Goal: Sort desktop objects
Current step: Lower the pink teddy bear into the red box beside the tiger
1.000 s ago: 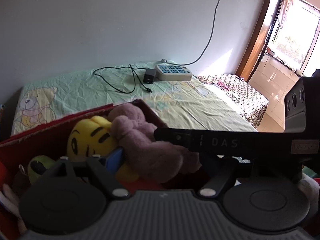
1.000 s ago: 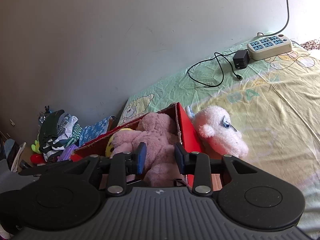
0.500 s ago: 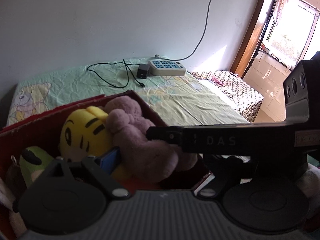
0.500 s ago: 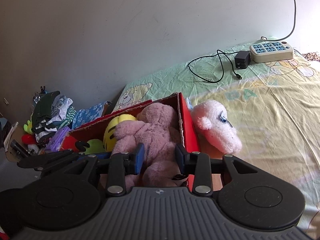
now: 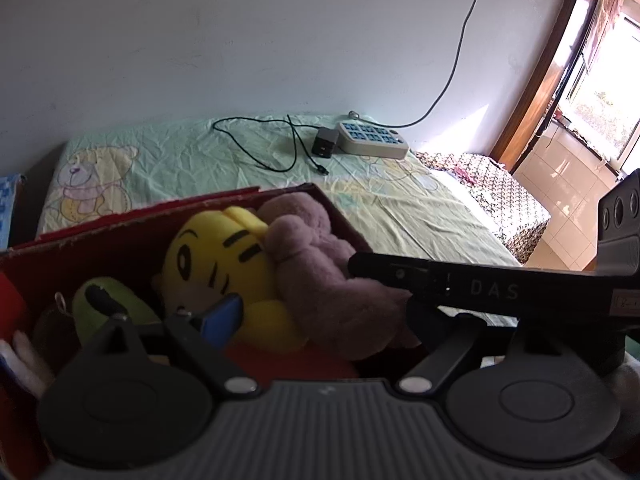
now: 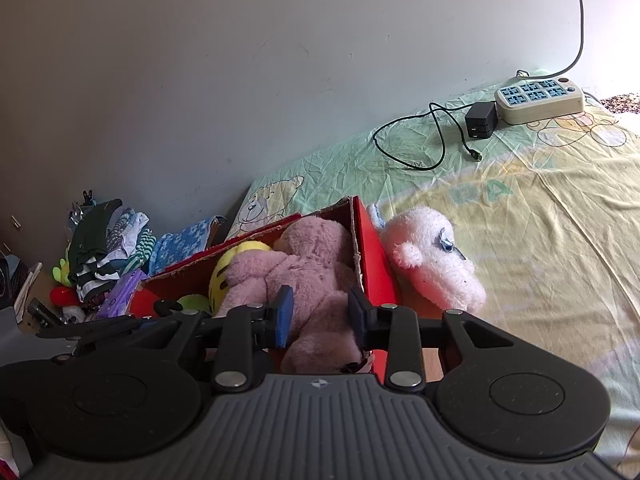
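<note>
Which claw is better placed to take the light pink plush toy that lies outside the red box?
Right, probably. The right claw is open over the red box wall, near the light pink plush toy. The left claw hangs over the box contents, its view partly blocked.

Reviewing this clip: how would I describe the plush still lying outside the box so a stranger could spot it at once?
Find the red cardboard box on the bedsheet. Against the outside of its right wall lies the white plush, on the sheet. Unlike the mauve plush and yellow plush packed inside, it is pale, with a blue eye.
</note>
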Tool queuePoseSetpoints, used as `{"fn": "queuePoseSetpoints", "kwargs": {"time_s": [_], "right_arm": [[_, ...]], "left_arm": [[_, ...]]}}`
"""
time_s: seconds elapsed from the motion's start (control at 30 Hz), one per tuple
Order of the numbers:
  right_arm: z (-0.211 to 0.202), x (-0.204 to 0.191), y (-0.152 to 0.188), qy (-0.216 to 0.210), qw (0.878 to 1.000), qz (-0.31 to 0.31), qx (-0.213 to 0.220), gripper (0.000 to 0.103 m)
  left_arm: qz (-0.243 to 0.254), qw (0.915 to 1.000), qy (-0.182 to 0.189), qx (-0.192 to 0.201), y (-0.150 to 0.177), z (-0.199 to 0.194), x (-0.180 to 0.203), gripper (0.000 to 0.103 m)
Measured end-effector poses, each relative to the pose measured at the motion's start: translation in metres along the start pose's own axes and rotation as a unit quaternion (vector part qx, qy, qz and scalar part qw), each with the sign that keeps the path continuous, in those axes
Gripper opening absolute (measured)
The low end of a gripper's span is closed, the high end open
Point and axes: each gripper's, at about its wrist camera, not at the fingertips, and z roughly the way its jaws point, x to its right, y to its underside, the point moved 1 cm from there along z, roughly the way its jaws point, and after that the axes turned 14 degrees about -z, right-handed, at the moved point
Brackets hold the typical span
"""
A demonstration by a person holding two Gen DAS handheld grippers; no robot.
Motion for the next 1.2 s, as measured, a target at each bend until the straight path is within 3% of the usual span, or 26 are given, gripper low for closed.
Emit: {"fn": "queuePoseSetpoints", "kwargs": {"time_s": [0.57, 0.77, 1.0, 1.2], "right_arm": [[0.008, -0.005, 0.002, 0.003, 1.0, -0.009, -0.02, 0.032], [0.012, -0.017, 0.001, 0.01, 0.998, -0.047, -0.034, 0.036], [0.011, -0.013, 0.001, 0.007, 0.999, -0.033, -0.031, 0.036], [0.01, -0.01, 0.0, -0.005, 1.0, -0.01, -0.026, 0.036]], "left_arm": [[-0.019, 0.9987, -0.044, -0.018, 0.005, 0.007, -0.008, 0.088], [-0.017, 0.9984, -0.049, -0.024, 0.008, 0.006, -0.008, 0.088], [-0.039, 0.9973, -0.044, -0.044, 0.011, 0.009, -0.018, 0.088], [-0.03, 0.997, -0.065, -0.03, 0.014, -0.004, -0.02, 0.088]]}}
